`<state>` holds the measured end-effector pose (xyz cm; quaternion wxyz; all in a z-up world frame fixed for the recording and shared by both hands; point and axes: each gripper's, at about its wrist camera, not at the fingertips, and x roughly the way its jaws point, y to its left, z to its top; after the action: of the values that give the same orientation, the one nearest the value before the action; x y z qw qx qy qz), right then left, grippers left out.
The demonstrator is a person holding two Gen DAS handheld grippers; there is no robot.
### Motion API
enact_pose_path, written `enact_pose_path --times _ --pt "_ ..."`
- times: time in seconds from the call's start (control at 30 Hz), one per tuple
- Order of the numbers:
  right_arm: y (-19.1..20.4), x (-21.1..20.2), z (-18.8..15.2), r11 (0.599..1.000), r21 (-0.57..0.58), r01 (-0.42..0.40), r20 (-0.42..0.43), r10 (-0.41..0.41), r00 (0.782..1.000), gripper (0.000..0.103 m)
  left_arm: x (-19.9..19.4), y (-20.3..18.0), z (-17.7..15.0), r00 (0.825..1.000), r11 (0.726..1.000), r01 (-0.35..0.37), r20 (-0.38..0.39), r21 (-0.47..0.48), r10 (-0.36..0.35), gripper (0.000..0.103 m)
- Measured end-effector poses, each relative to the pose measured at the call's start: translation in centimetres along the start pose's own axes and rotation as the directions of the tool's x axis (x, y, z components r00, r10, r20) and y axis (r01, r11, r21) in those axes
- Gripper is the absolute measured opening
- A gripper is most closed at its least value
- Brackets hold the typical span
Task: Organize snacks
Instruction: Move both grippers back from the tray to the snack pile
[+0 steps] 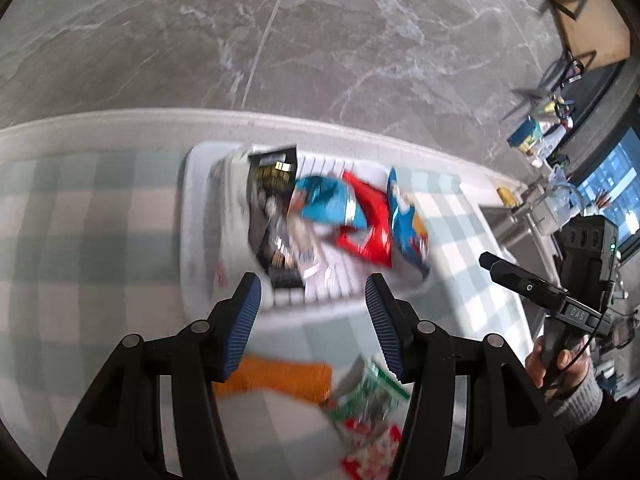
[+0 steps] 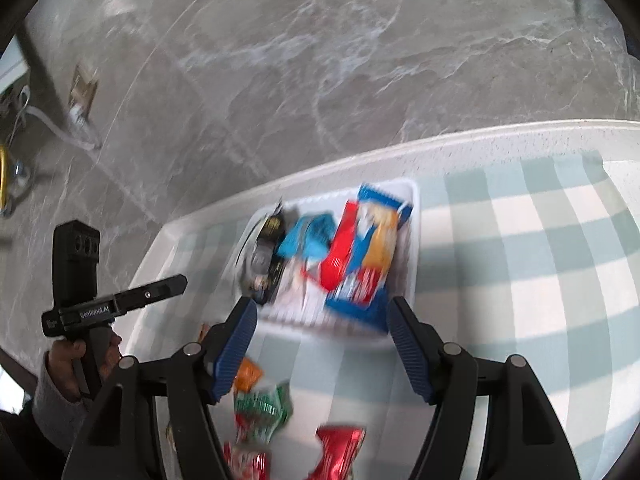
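Snacks pile up in the white tray (image 1: pixel 200 216) under the left gripper (image 1: pixel 312 320), jaws apart and empty for another pick, while from the right wrist the right gripper (image 2: pixel 320 344) hovers released over loose packets (image 2: pixel 262 408) awaiting sorting.

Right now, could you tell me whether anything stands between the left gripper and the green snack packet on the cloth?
Nothing visible does. The left gripper hangs open and empty above the green snack packet, which lies uncovered on the checked cloth, beside the orange packet and nearer than the white basket.
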<state>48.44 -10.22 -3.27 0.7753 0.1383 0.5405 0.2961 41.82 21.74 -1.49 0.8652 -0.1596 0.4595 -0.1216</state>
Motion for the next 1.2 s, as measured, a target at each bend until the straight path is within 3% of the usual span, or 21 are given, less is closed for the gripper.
enact_pose_path --times 0.27,0.57,0.77,0.9,0.97,1.07,1.13,1.2 --pt "3.5 -1.1 -5.0 0.995 -0.101 -0.001 -0.068 -0.006 0.998 0.071 -3.0 0.7 -7.7 0.998 0.999 -0.032 -0.058 -0.023 0.031 0.053" --pt "5.2 -1.3 -10.0 0.976 -0.207 0.069 -0.129 -0.098 0.987 0.072 -5.7 1.5 -16.0 0.986 0.994 -0.11 -0.13 -0.01 0.108 0.053" --pt "5.5 -1.8 -11.9 0.973 -0.218 0.073 -0.15 -0.107 0.983 0.072 -6.6 0.6 -19.2 0.974 0.982 -0.131 -0.166 0.133 0.152 0.054" --pt "5.7 -2.1 -12.6 0.975 -0.21 0.068 -0.158 -0.102 0.982 0.072 -5.5 0.0 -20.6 0.965 0.967 -0.099 -0.213 0.233 0.151 0.063" --pt "5.8 -2.2 -12.8 0.977 -0.205 0.068 -0.159 -0.101 0.982 0.072 -4.8 0.2 -21.0 0.959 0.968 -0.088 -0.244 0.234 0.147 0.063" --pt "6.0 -2.6 -13.0 0.976 -0.207 0.07 -0.152 -0.102 0.983 0.072 -4.2 0.5 -21.9 0.949 0.98 -0.042 -0.3 0.195 0.1 0.063" --pt "6.1 -3.0 -13.2 0.976 -0.205 0.073 -0.148 -0.104 0.984 0.073 -4.5 0.2 -22.3 0.946 0.985 0.039 -0.324 0.169 0.018 0.063" --pt "5.9 -3.1 -13.3 0.977 -0.201 0.076 -0.147 -0.107 0.983 0.073 -5.2 -0.6 -22.7 0.944 0.978 0.087 -0.33 0.188 -0.02 0.063"
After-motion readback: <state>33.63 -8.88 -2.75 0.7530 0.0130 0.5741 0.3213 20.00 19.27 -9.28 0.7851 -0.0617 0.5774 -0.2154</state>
